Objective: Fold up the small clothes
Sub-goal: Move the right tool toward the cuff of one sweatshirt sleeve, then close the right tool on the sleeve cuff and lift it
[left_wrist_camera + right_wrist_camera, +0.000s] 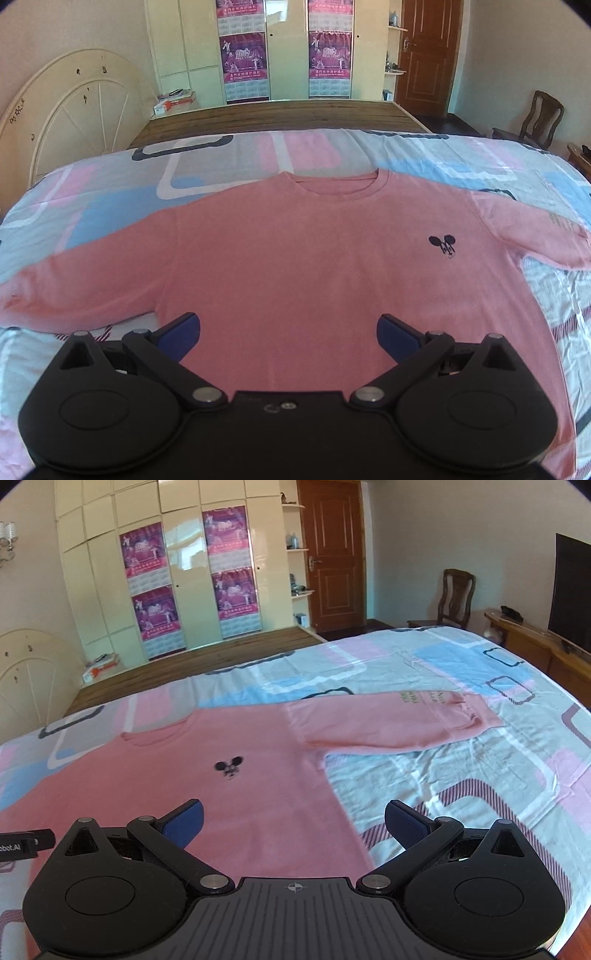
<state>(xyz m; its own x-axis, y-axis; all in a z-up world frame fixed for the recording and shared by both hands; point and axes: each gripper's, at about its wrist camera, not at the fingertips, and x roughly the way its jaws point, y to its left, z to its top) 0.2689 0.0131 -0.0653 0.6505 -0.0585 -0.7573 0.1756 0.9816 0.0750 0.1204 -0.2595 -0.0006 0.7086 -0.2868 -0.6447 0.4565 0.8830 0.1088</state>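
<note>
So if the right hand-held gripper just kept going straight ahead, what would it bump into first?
Probably the pink sweater. The right hand-held gripper is open and points at the sweater's side edge, right where the patterned bedsheet begins, so it could brush the sheet instead. Depth is hard to judge.

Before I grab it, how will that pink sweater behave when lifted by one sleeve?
The pink sweater lies flat and limp on the bedsheet, so it will probably droop and trail. Its long sleeve looks soft, likely stretching. It seems light; the knit likely grips rather than slips.
</note>
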